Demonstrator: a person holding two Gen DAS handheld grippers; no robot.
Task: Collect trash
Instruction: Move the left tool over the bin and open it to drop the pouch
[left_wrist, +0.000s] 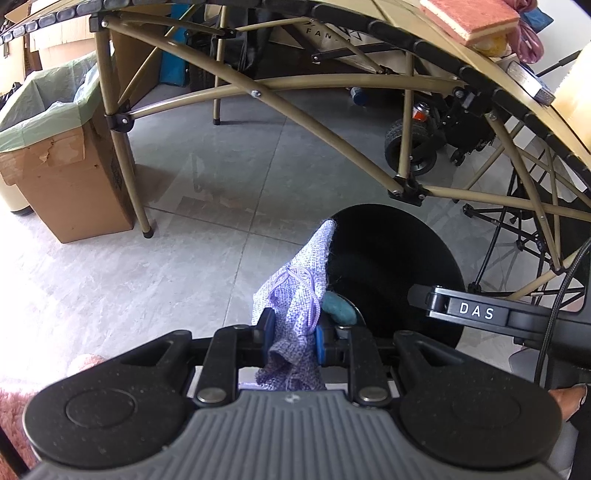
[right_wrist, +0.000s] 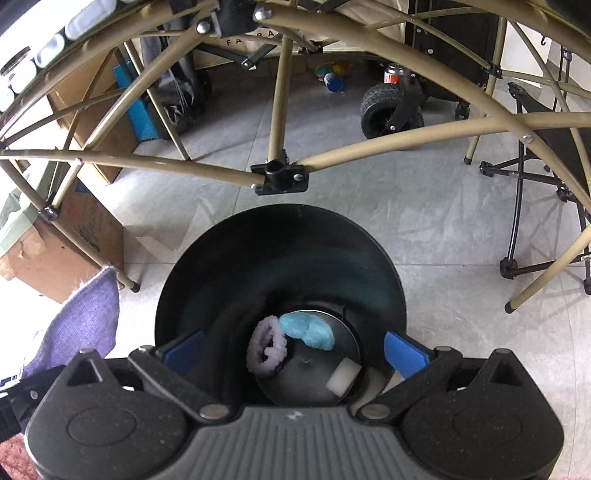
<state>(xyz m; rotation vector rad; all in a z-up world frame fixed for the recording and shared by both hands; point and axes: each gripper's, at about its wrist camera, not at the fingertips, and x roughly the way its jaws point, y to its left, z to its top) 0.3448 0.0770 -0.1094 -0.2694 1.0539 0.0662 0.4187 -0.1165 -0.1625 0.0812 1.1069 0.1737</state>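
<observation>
- The floor (right_wrist: 424, 221) is grey tile with pale seams.
- A black bin (right_wrist: 280, 258) stands on it, just in front of a table leg joint.
- The tan table legs (left_wrist: 144, 221) end in black feet on the tiles.
- A cardboard box (left_wrist: 74, 184) with a green liner sits beside one leg.
- A black wheel (right_wrist: 384, 110) rests further back.

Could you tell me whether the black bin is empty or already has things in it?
Not empty: the black bin holds a blue fluffy piece, a pale purple ring and a white square at its bottom.
</observation>
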